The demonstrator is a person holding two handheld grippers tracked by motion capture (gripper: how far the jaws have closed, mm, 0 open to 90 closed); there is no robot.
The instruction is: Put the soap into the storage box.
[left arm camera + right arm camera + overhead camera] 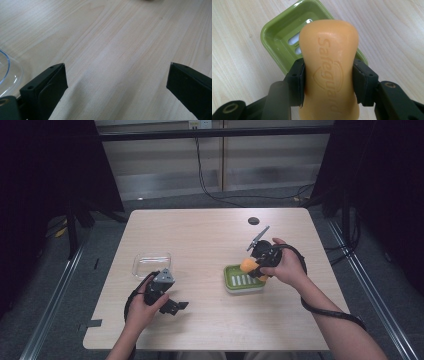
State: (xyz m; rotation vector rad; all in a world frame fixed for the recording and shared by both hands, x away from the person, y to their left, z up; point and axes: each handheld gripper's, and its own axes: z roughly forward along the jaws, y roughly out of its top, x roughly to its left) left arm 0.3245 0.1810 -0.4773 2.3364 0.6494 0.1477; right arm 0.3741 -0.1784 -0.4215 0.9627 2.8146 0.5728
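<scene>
An orange bar of soap (pixel 329 65) stamped "Safeguard" is clamped at its waist between the jaws of my right gripper (pixel 329 82), which is shut on it. The bar hangs just above a green soap dish (pixel 279 40) with slotted drain holes. From the high view the soap (pixel 247 265) sits over the right part of the dish (pixel 235 281), held by my right gripper (pixel 257 266). My left gripper (pixel 175 306) rests low at the table's front left, jaws wide apart with bare wood between them (pixel 117 82).
A clear plastic lid or tray (pixel 151 263) lies left of centre; its edge (pixel 7 72) is just left of my left gripper. A dark round disc (pixel 253 220) sits near the table's far edge. Cables trail from both grippers.
</scene>
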